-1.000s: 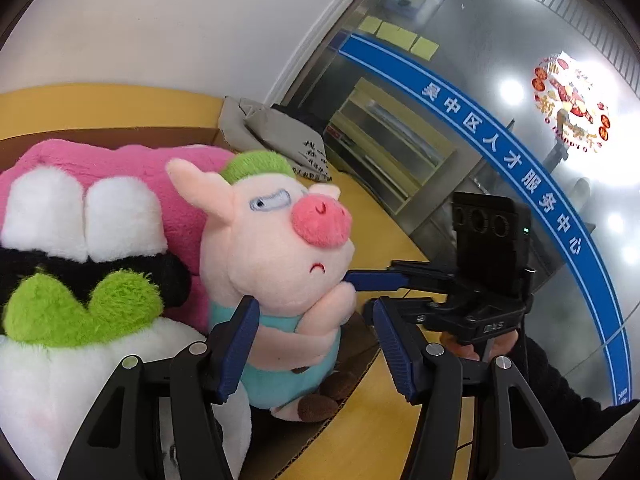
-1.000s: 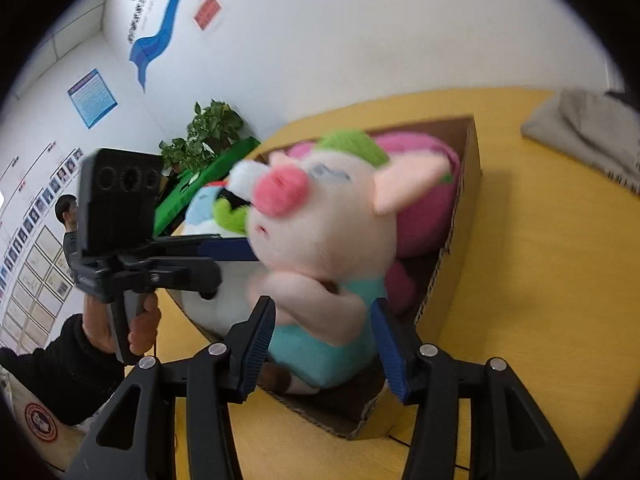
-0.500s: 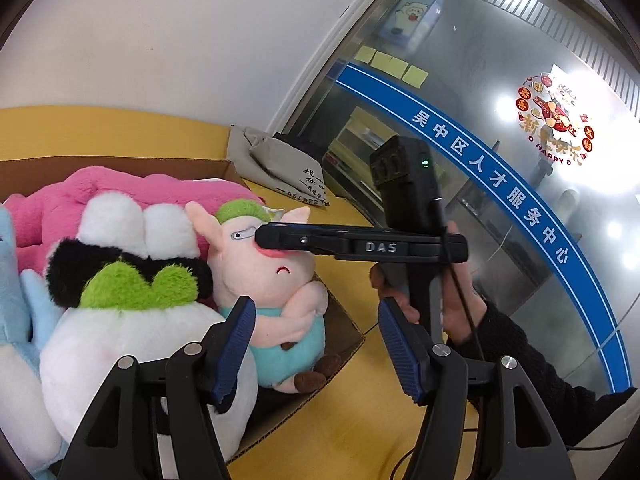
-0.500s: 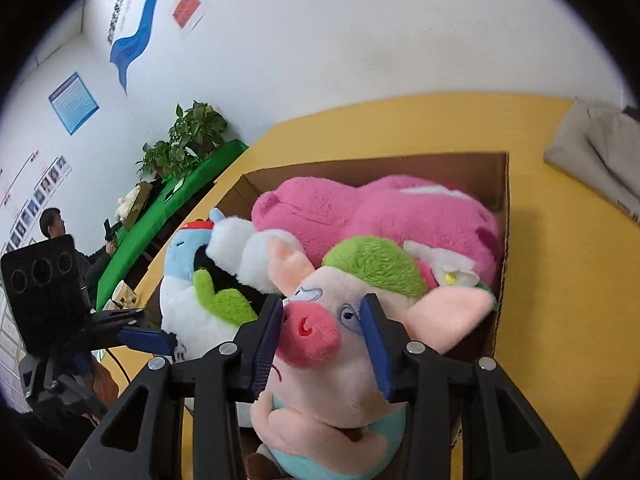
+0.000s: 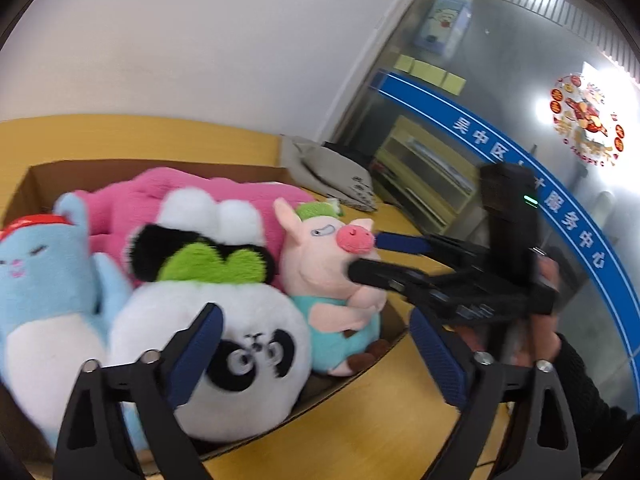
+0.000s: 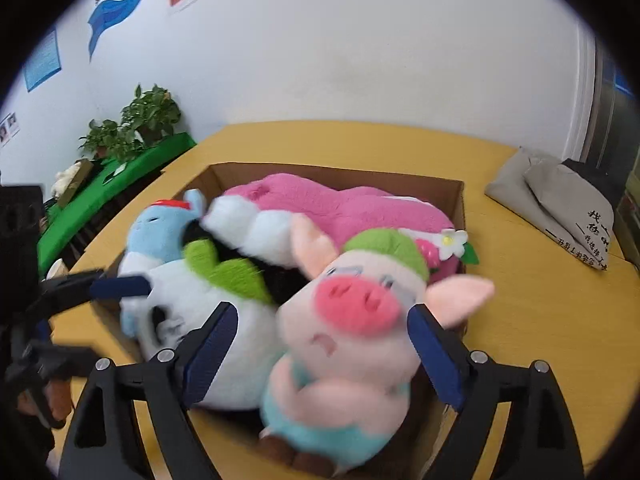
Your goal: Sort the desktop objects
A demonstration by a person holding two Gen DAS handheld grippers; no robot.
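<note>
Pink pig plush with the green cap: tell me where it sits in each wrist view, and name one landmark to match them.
Left wrist view: the pink pig plush with the green cap is right of centre, at the right end of the brown cardboard box.
Right wrist view: the pig is low centre-right, blurred, between the fingers of the right hand-held gripper.
Shared landmark: the big pink plush behind it.

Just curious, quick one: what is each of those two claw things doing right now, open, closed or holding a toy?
Left gripper: open, holding nothing.
Right gripper: open around the pig plush, not clamping it.
</note>
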